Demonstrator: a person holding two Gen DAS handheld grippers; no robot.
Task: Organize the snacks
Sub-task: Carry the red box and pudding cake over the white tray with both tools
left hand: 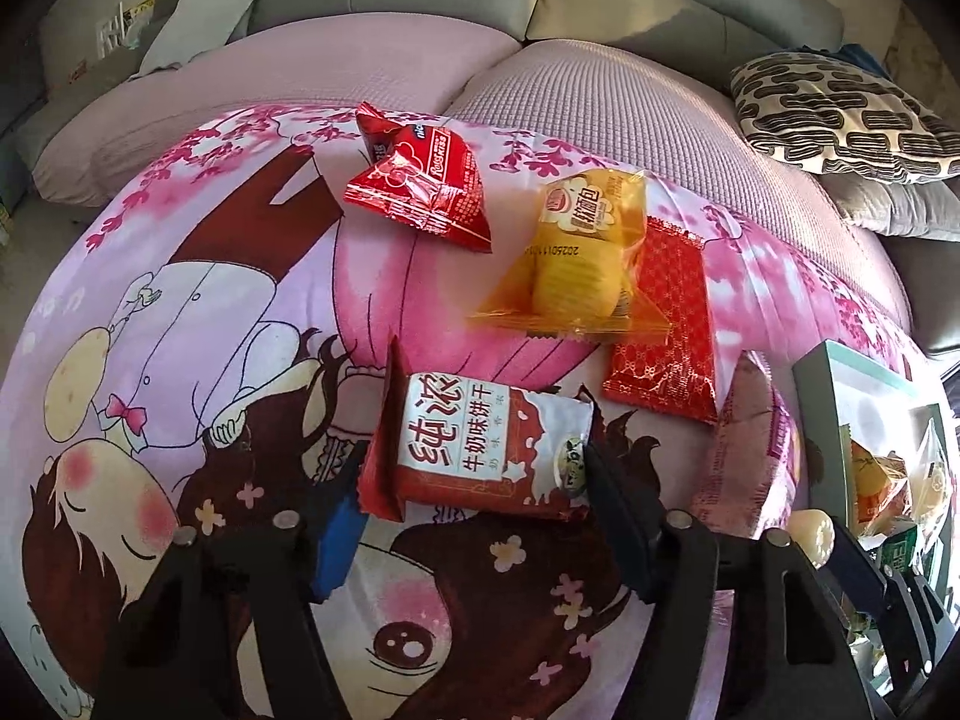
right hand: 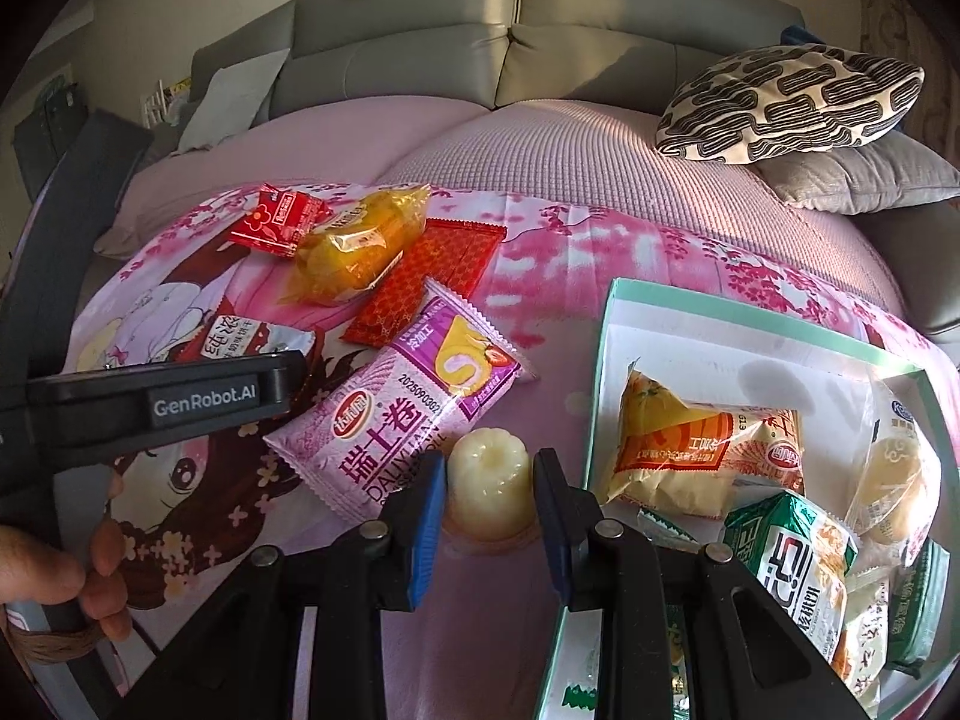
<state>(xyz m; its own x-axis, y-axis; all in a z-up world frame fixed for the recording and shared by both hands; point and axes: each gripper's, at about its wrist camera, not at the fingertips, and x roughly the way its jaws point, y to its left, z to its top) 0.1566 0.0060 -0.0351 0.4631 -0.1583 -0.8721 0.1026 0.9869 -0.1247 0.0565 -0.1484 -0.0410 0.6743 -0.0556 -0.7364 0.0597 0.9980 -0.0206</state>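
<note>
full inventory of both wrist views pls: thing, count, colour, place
milk biscuit pack: 1, red-white, between left gripper's fingers
jelly cup: 1, pale yellow, in right gripper
swiss roll pack: 1, pink-purple, on cloth
yellow bread pack: 1, overlapping flat red packet
red candy bag: 1, far side
box: 1, mint-rimmed, right, holds several snacks
patterned pillow: 1, black-white, sofa
left gripper: black
right gripper: black
hand: 1, lower left

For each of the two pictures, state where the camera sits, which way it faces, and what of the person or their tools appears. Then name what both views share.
Left wrist: on the left gripper, facing down at the biscuit packet between its fingers.
Right wrist: on the right gripper, which grips a jelly cup; a hand shows.
Shared: yellow bread pack, box.
</note>
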